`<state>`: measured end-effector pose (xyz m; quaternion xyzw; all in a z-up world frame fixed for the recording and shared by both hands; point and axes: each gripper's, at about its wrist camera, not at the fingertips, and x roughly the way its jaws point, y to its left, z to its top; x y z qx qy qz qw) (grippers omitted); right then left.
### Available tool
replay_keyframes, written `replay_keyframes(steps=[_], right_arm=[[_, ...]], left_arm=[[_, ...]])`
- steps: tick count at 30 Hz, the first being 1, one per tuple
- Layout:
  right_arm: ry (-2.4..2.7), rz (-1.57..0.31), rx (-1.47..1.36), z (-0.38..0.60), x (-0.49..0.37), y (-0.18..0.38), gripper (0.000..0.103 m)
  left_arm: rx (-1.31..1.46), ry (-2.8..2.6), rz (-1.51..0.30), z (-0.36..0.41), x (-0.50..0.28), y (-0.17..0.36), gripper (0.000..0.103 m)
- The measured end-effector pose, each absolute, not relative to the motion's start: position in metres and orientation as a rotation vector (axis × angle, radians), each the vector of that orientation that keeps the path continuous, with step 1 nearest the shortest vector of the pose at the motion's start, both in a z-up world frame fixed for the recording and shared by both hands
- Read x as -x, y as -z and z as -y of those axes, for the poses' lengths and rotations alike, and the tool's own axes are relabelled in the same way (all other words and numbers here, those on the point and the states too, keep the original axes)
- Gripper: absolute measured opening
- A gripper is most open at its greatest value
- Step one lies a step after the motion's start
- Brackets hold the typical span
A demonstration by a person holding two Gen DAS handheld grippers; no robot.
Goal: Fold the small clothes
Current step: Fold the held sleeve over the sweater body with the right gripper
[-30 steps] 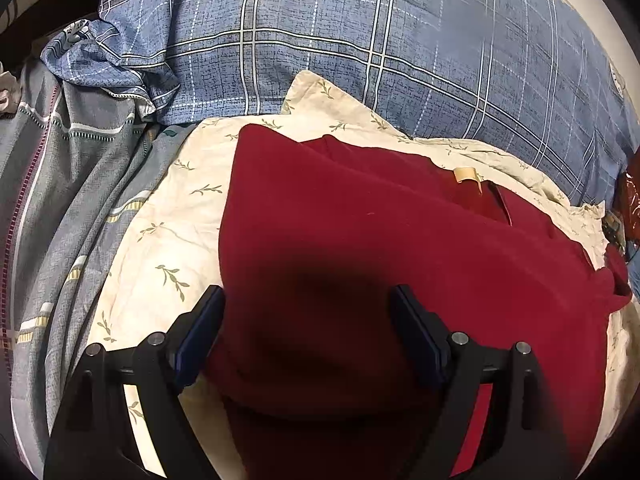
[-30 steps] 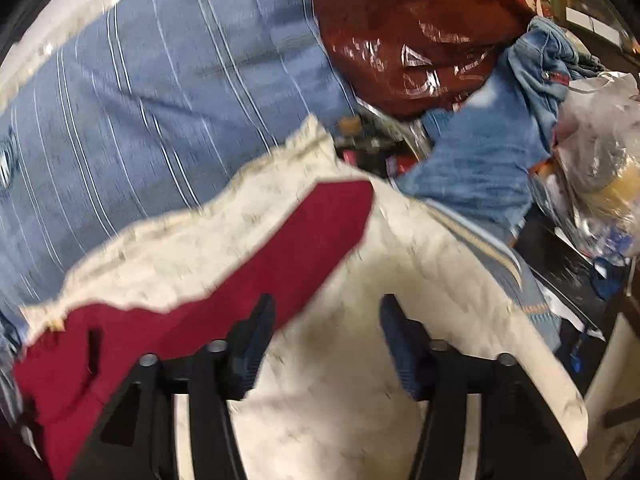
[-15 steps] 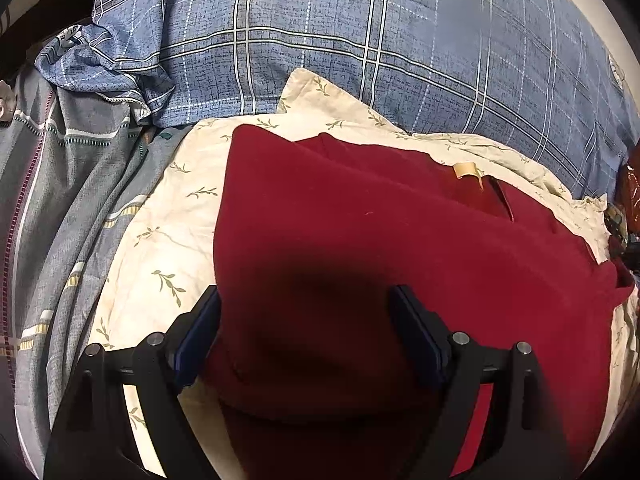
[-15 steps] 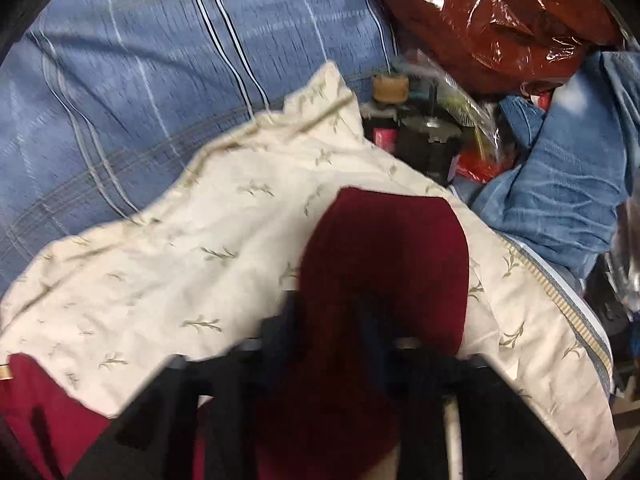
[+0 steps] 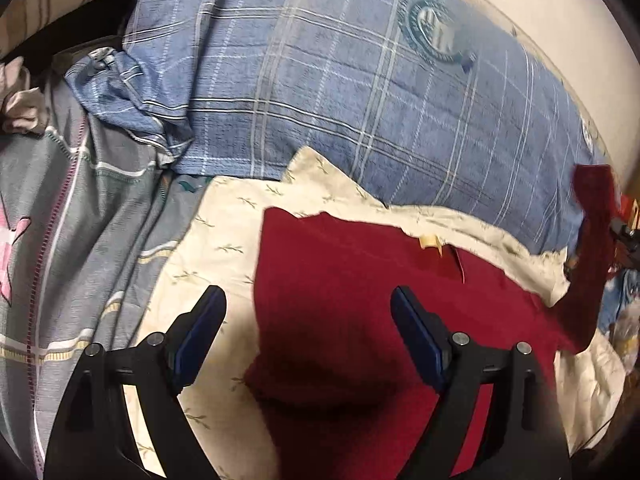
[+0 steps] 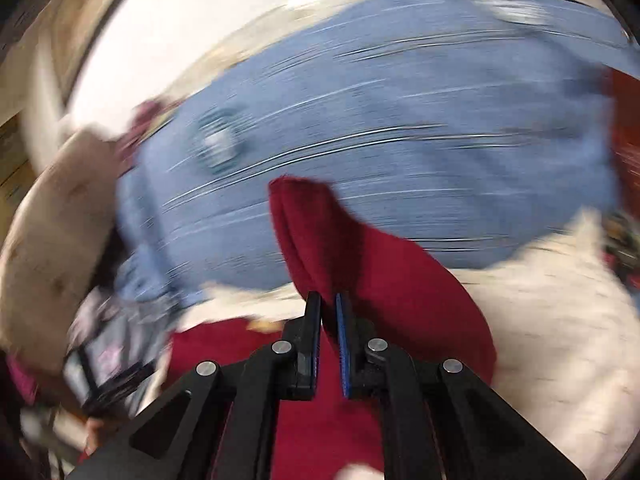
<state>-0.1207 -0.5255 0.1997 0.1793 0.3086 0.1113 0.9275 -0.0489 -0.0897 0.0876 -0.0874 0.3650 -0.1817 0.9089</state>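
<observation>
A dark red garment [image 5: 360,280] lies spread on a cream leaf-print cloth [image 5: 224,240]. My left gripper [image 5: 308,320] is open and empty, hovering over the garment's left part. My right gripper [image 6: 328,312] is shut on a red sleeve [image 6: 332,240] and holds it lifted off the cloth; the sleeve stands up beyond the fingertips. In the left wrist view the raised sleeve [image 5: 592,240] shows at the far right. The right wrist view is motion-blurred.
A blue plaid pillow [image 5: 340,92] lies behind the garment. A grey striped blanket [image 5: 80,220] is on the left. Clutter and a blue cloth sit at the right edge [image 5: 620,300]. A pale wall [image 6: 180,40] is beyond the pillow.
My right gripper has closed on the red sleeve and lifted it, swinging leftward. My left gripper has pulled back a little and stays open.
</observation>
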Motion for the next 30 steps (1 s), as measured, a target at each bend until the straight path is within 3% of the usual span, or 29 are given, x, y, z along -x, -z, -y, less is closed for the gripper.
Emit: replay_keyframes(steps=[3, 8, 11, 13, 15, 17, 25, 27, 29, 30], right_arm=[[-0.383, -0.678, -0.346, 0.455, 0.094, -0.175, 0.007], [-0.487, -0.854, -0.273, 0.353, 0.057, -0.085, 0.01], [-0.481, -1.03, -0.247, 0.338, 0.053, -0.048, 0.015], [-0.471, -1.001, -0.256, 0.359, 0.071, -0.055, 0.016], [-0.422, -0.909, -0.278, 0.396, 0.099, -0.075, 0.044], [-0.366, -0.832, -0.301, 0.426, 0.122, -0.086, 0.063], [-0.196, -0.769, -0.409, 0.51, 0.179, -0.091, 0.064], [-0.182, -0.75, -0.445, 0.514, 0.185, -0.091, 0.064], [-0.168, -0.741, -0.469, 0.519, 0.19, -0.089, 0.064], [-0.16, -0.737, -0.474, 0.523, 0.193, -0.089, 0.064]], left_arm=[[0.213, 0.373, -0.738, 0.079, 0.046, -0.09, 0.085], [0.236, 0.381, -0.747, 0.075, 0.039, -0.087, 0.085], [0.225, 0.403, -0.766, 0.081, 0.039, -0.084, 0.085], [0.211, 0.433, -0.77, 0.087, 0.042, -0.084, 0.085], [0.199, 0.48, -0.777, 0.099, 0.045, -0.086, 0.085], [0.193, 0.522, -0.795, 0.114, 0.046, -0.088, 0.085], [0.086, 0.627, -0.95, 0.195, 0.042, -0.073, 0.084], [0.067, 0.64, -0.978, 0.213, 0.039, -0.066, 0.079], [0.03, 0.646, -0.996, 0.234, 0.038, -0.062, 0.054], [0.007, 0.642, -0.995, 0.24, 0.04, -0.061, 0.047]])
